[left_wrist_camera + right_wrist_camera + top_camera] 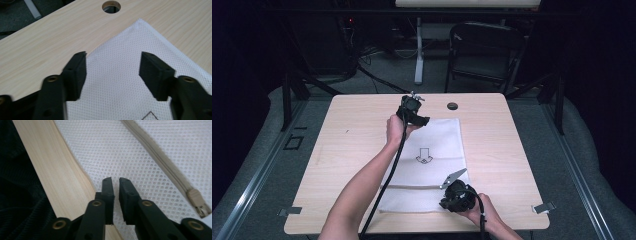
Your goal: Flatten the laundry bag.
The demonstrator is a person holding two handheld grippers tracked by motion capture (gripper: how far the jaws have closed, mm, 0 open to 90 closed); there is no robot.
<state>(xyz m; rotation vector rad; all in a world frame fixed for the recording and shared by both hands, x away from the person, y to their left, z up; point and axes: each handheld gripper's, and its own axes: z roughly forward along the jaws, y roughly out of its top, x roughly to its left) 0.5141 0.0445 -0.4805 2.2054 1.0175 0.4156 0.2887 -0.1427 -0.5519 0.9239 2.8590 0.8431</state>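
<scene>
White mesh bag [428,162] was laid flat on the counter [352,150], zipper [160,157] toward the near edge. Left gripper [112,67] was poised over the far corner, fingers well apart, nothing held. Right gripper [115,192] fingers were parted by a narrow gap at the near edge, apparently gripping nothing; likely repositioning for a fold.

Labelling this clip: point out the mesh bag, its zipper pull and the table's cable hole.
mesh bag [437,145]: high view, bare middle panel.
zipper pull [196,197]: right gripper view, slider body.
cable hole [111,6]: left gripper view, its opening.

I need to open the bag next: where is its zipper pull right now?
In the right gripper view, the zipper pull lies at the lower right on the white mesh bag, just right of the right gripper.
</scene>
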